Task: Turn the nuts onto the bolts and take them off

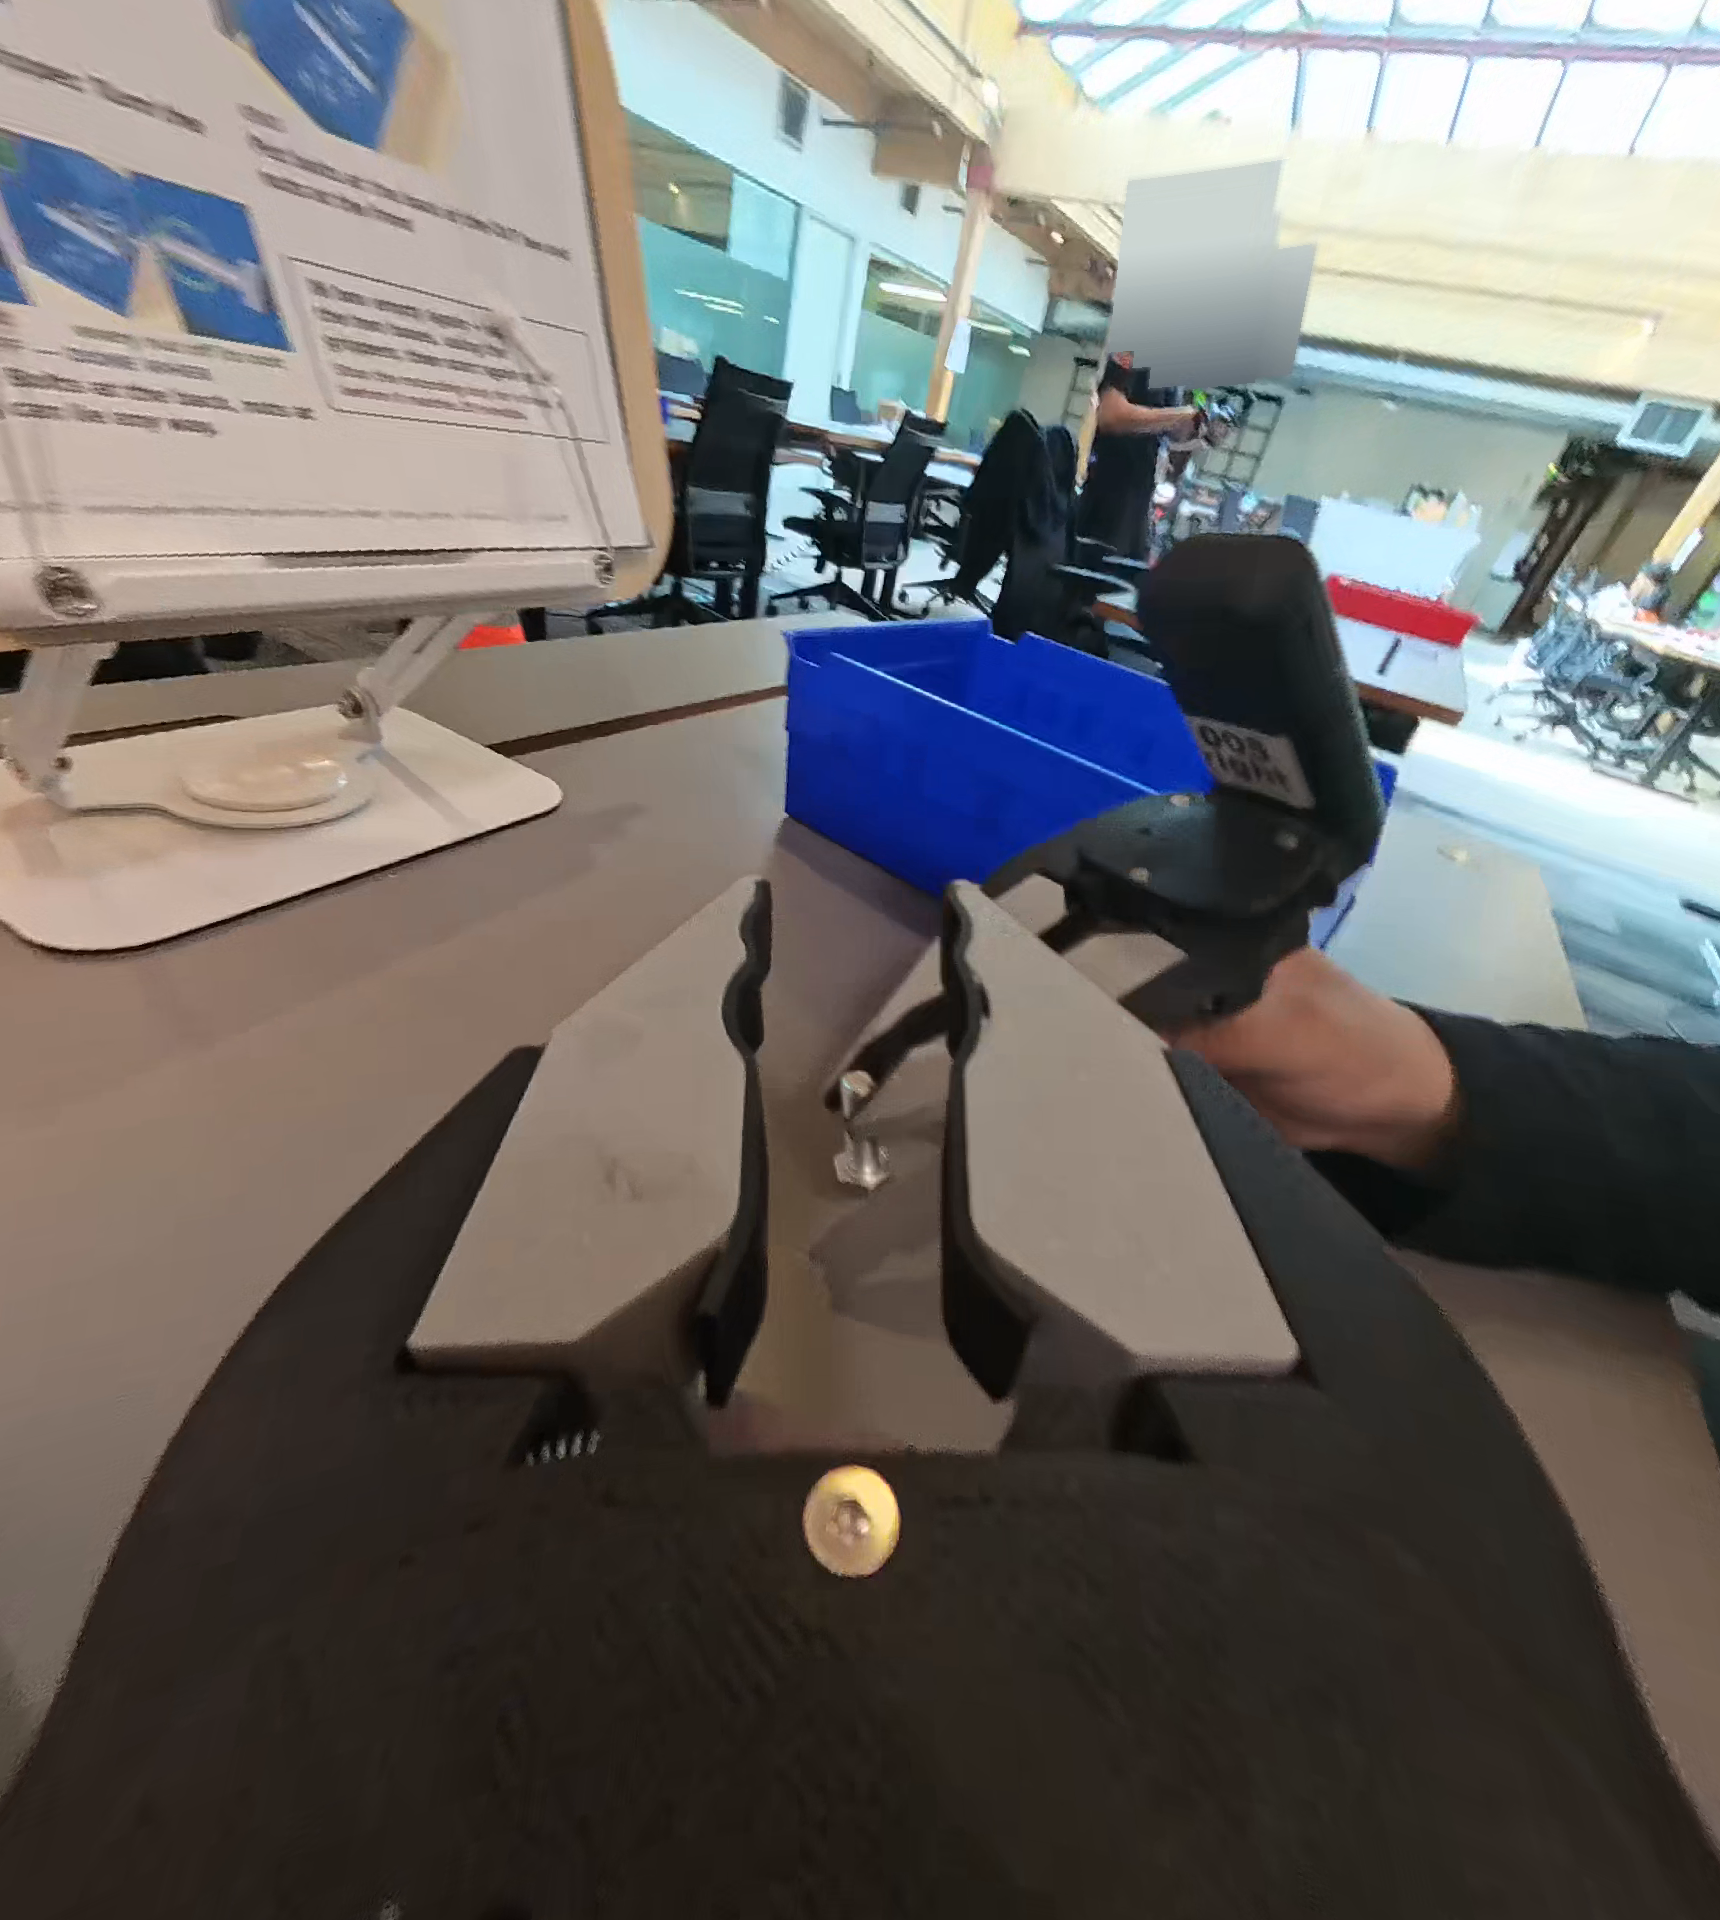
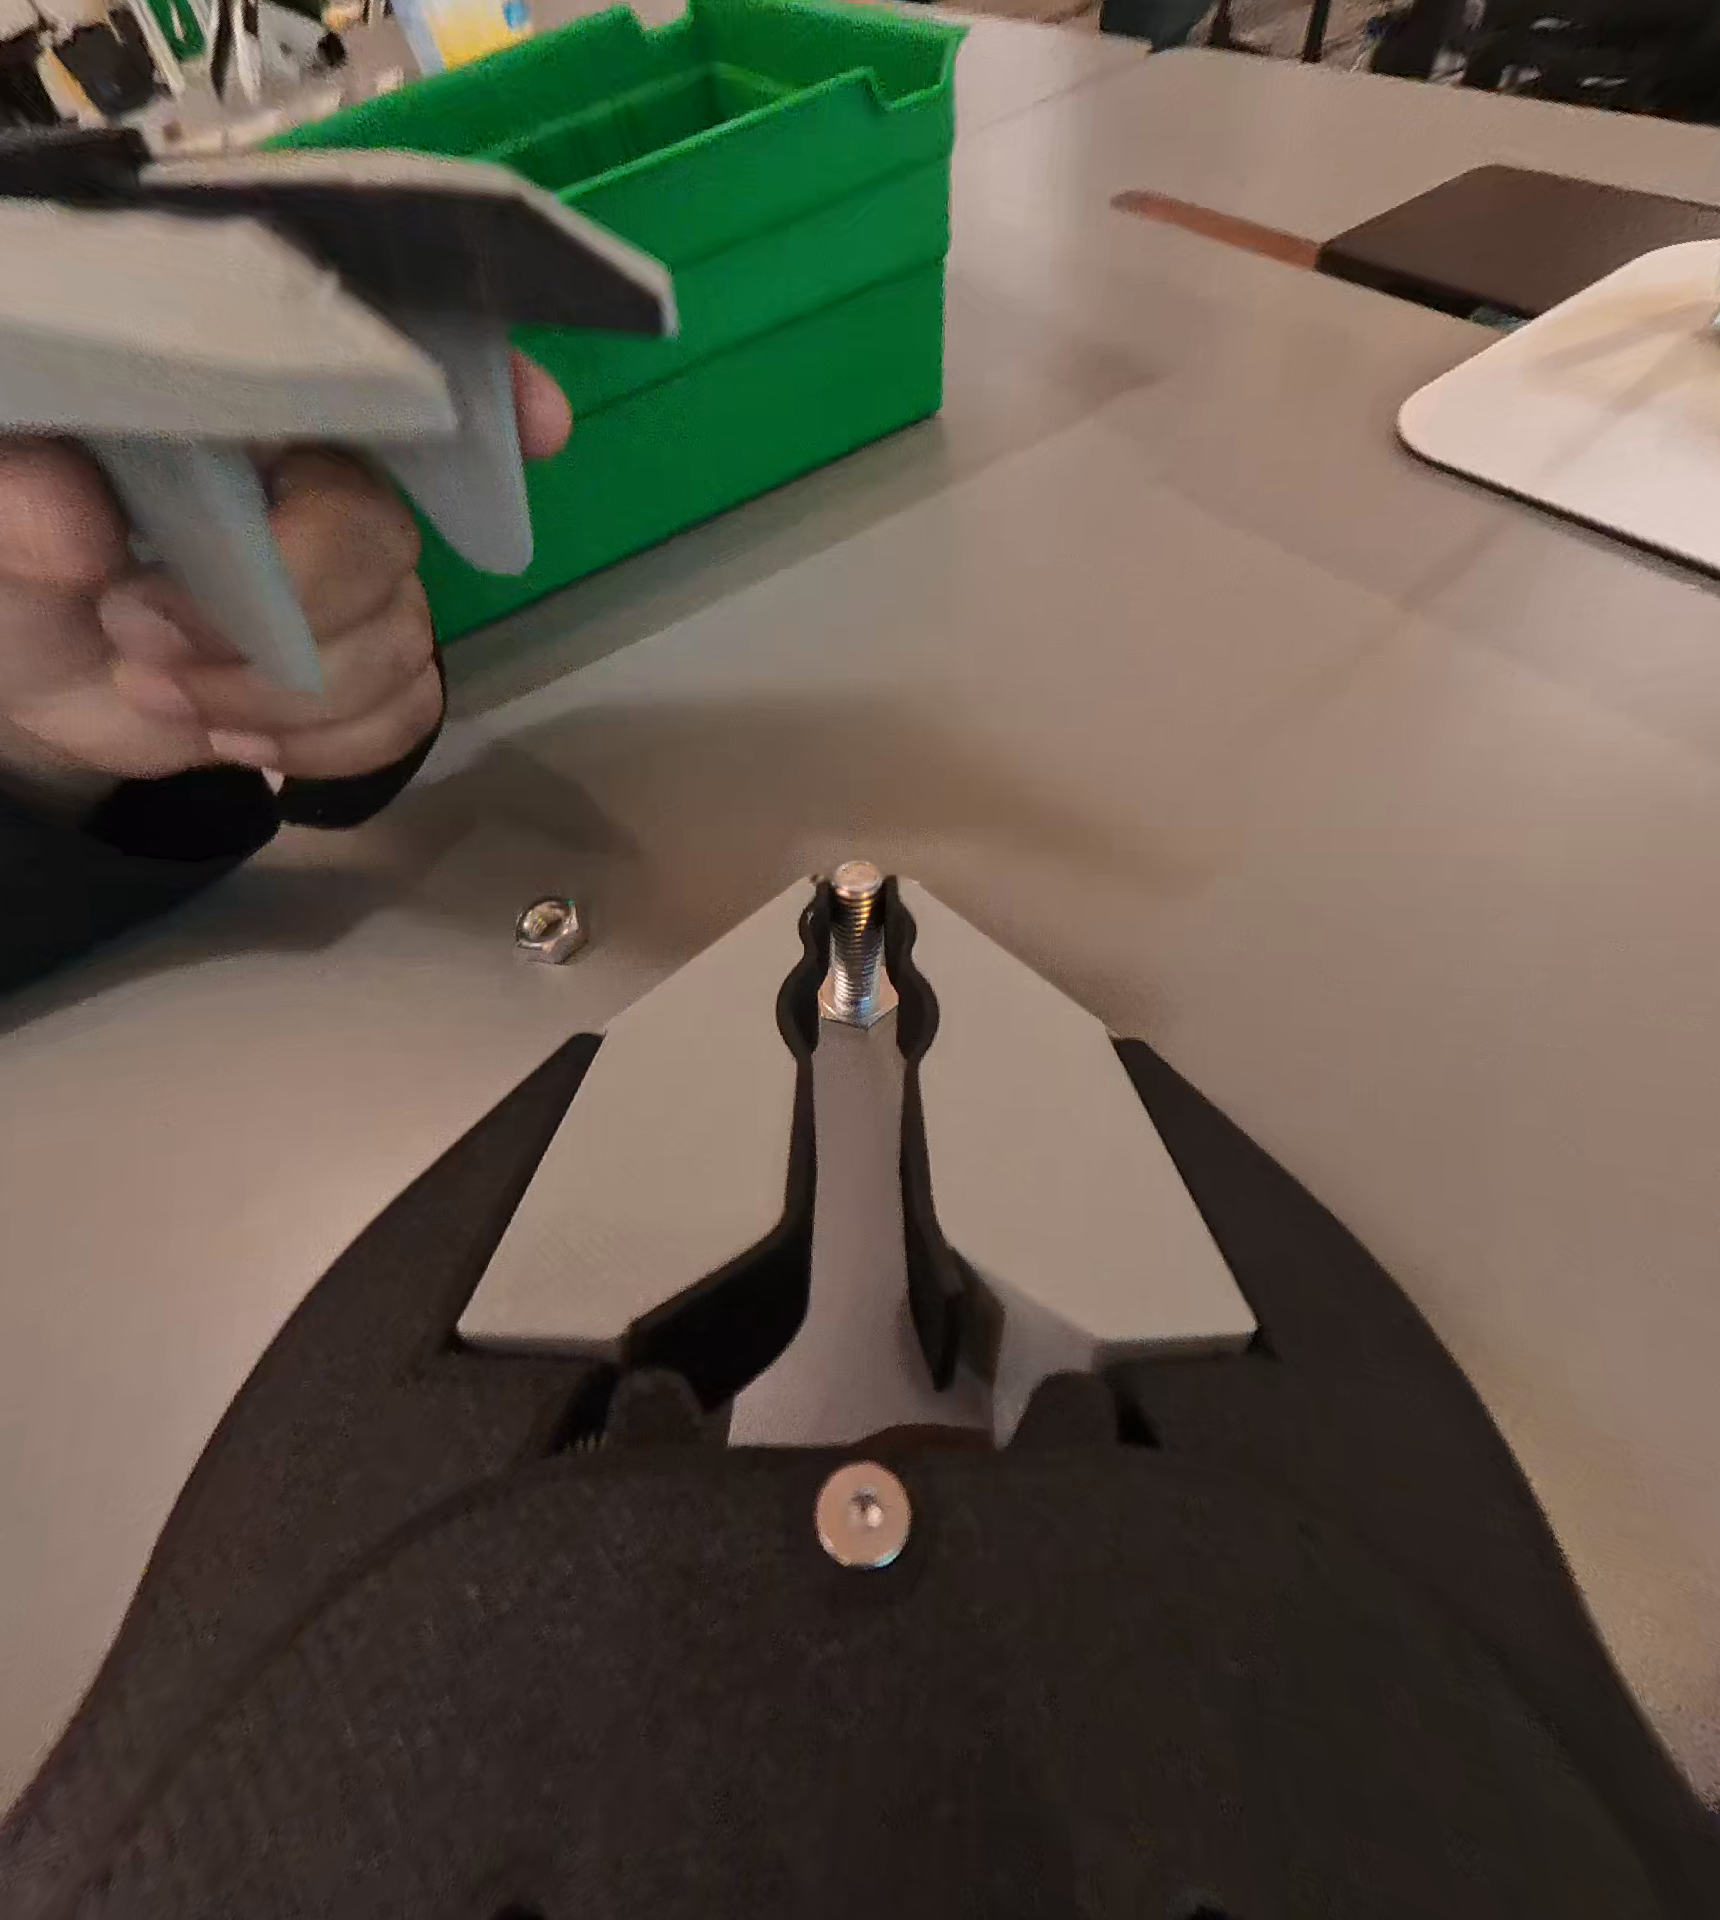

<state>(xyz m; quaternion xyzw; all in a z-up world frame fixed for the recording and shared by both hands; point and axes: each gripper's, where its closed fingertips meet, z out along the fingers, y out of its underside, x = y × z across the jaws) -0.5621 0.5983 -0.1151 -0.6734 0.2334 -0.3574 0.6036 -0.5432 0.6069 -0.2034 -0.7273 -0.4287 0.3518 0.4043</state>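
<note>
The bolt (image 2: 858, 951) is pinched between the fingertips of the right gripper (image 2: 858, 914), its thread lying along the fingers and its rounded end showing just past their tips, with the hexagonal head seated in the scalloped recess behind. No nut is carried on the visible thread. A single nut (image 2: 547, 928) lies flat on the grey table (image 2: 1251, 831), to the left of the right gripper's fingertips and close beside them, apart from the bolt. The left gripper (image 1: 856, 935) is held with its fingers spread and nothing between them; seen between those fingers, the bolt appears upright in the grip of the right gripper (image 1: 871, 1070), with its head low. The left gripper (image 2: 399, 623) is blurred in the right wrist view, well above the nut and to the left of it, held by a hand (image 2: 129, 613). A green bin (image 2: 731, 343) stands beyond it, and a blue bin (image 1: 939, 748) beyond the left fingers. As judged from this, the bolt is secured but the nut is neither picked up nor threaded; whether a cycle of turning on and off has been completed cannot be told.
</note>
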